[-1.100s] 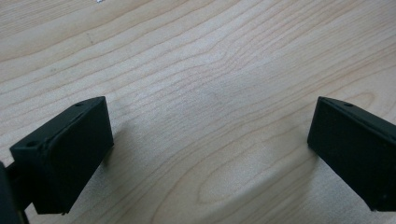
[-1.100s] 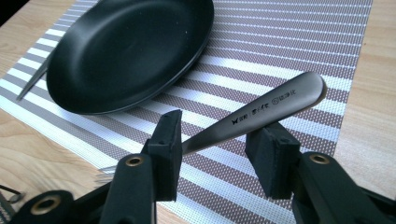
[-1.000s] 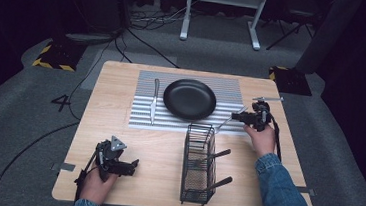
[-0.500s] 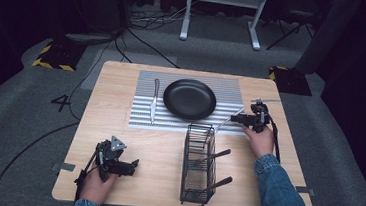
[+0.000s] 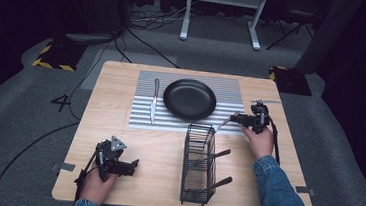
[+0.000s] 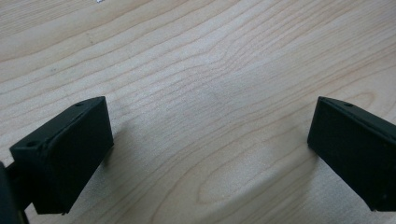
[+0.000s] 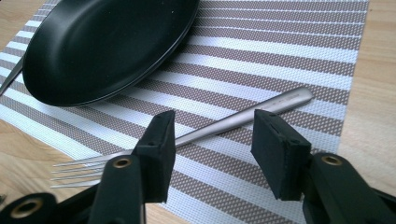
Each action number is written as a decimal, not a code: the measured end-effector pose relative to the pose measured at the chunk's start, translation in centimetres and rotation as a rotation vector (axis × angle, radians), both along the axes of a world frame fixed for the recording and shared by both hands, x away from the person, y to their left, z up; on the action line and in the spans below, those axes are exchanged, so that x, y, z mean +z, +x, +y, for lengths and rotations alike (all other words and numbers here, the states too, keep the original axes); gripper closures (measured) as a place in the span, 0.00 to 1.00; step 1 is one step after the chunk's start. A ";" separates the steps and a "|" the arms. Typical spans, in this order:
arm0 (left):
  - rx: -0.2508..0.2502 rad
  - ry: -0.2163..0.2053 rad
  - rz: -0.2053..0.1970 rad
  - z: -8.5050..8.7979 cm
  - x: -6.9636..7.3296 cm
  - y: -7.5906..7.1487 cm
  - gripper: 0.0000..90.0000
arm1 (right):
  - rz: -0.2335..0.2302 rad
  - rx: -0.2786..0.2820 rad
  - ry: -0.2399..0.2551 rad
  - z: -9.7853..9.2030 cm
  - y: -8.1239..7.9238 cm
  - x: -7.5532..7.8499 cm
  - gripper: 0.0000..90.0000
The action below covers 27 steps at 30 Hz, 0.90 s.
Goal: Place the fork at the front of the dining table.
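Observation:
A silver fork [image 7: 243, 117] lies flat on the striped placemat [image 7: 280, 56], just right of the black plate [image 7: 107, 42]. My right gripper [image 7: 212, 144] hovers low over the fork's handle. Its jaws have just been opening and stand apart on either side of the handle, with neither pad pressing it. In the high view the fork [image 5: 227, 121] points left from the right gripper [image 5: 237, 119], beside the plate [image 5: 190, 99]. My left gripper [image 5: 133, 165] rests near the table's front left. Its jaws are wide open over bare wood [image 6: 210, 149].
A knife [image 5: 154, 100] lies on the placemat [image 5: 143, 79] left of the plate. A black wire basket [image 5: 198, 164] stands front of centre with two dark-handled utensils [image 5: 214, 156] sticking out to the right. Cables trail on the floor behind the table [image 5: 118, 127].

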<state>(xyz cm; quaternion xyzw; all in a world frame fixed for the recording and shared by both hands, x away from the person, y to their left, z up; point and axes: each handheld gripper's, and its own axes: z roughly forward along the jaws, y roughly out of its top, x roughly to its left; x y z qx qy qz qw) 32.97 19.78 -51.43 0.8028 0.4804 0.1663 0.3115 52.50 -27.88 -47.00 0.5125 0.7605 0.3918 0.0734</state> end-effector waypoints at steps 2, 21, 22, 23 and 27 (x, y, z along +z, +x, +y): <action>0.000 -0.001 0.000 0.0 0.0 0.0 0.00 | 0.005 0.002 0.004 0.6 -0.3 -0.2 0.53; 0.000 -0.001 -0.001 0.0 0.0 0.0 0.00 | 0.023 0.162 -0.023 6.3 -3.4 -0.9 0.47; 0.000 0.000 0.000 0.0 0.0 0.0 0.00 | 0.023 0.173 -0.025 6.9 -3.6 -1.0 0.47; 0.000 0.000 -0.001 0.0 0.0 0.0 0.00 | 0.023 0.173 -0.025 6.9 -3.6 -1.0 0.47; 0.000 -0.001 -0.001 0.0 0.0 0.0 0.00 | 0.034 0.186 -0.034 7.8 -3.9 -1.3 0.47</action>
